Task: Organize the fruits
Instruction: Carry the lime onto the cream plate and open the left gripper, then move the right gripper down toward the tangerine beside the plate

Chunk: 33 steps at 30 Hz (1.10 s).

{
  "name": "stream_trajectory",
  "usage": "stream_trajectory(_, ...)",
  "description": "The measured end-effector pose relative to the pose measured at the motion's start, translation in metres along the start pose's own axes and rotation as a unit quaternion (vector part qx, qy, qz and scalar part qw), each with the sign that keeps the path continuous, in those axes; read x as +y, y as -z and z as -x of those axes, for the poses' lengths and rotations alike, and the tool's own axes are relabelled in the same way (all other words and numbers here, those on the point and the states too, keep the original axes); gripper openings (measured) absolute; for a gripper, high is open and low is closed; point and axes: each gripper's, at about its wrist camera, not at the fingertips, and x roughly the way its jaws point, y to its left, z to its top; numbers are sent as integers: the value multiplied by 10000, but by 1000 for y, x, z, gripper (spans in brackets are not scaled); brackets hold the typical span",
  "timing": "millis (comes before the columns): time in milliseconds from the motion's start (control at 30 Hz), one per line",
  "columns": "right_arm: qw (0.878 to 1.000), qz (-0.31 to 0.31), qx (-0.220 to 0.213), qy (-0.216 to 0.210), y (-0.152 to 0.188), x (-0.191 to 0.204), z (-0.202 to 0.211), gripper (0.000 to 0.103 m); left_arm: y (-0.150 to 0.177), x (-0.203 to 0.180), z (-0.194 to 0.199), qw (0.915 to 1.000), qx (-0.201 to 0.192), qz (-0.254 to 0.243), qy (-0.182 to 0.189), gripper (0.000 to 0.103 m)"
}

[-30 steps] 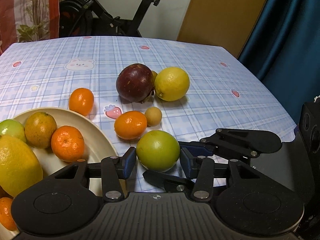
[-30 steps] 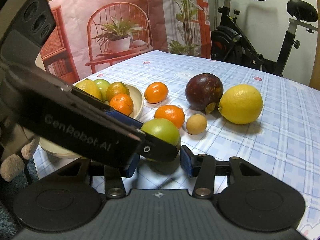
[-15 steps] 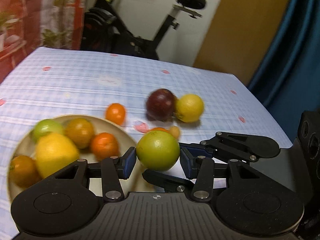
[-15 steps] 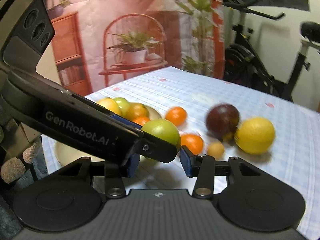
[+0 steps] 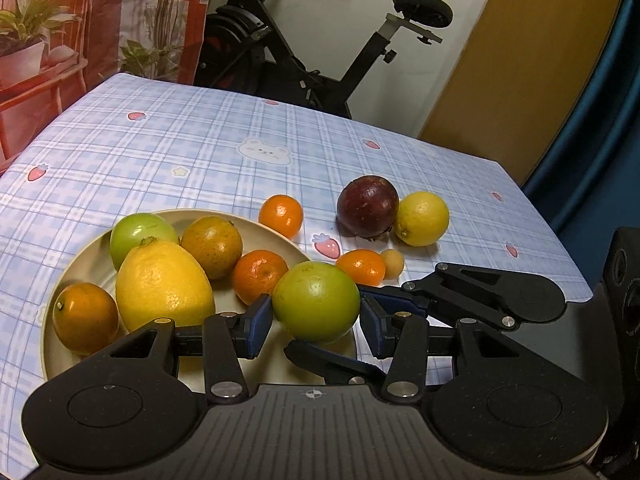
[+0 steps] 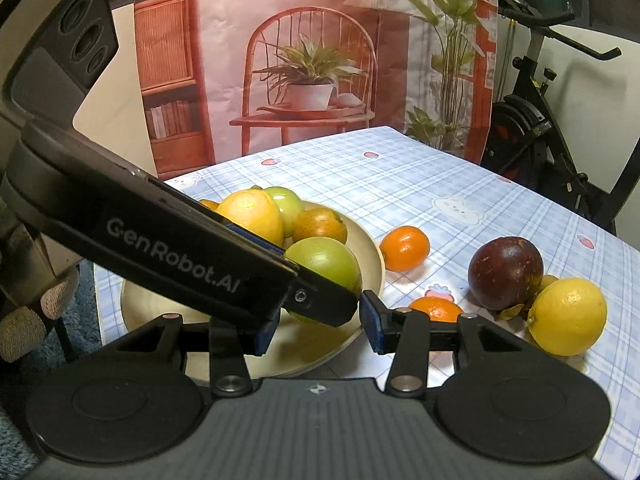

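- Plaid tablecloth (image 5: 192, 152) with an exercise bike (image 5: 320, 56) behind fills the left wrist view. My left gripper (image 5: 316, 322) pinches the green fruit (image 5: 316, 306) over the plate (image 5: 76, 264), probably to set it with the lemon (image 5: 164, 284) and tangerine (image 5: 259, 276) already there.
- A second ago this fruit sat on the cloth, the plate off to the side.
- Right wrist view: my right gripper (image 6: 318, 320), fingers spread and empty, sits just behind the green fruit, with the passion fruit (image 6: 505, 273) and loose orange (image 6: 404, 248) waiting on the cloth.
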Motion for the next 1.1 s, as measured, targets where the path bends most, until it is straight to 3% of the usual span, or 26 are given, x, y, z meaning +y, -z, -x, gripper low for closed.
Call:
stream_trajectory(433,9996,-89,-244,71,11,-1,10,48,4,0,2,9998,-53,-2,-205,51)
stream_trajectory(633,9967,-487,-571,295,29,-13,33,48,5,1,11,9992,-342,125,-135,51)
stream_trajectory(867,9854,-1168,-742,993,36,-42,46,47,9,-10,12,9984,-515,-62,-244,51)
stream_trajectory(1100,9872,-1059,-755,920,35,-39,48,47,11,-10,11,9981,-539,-86,-297,51)
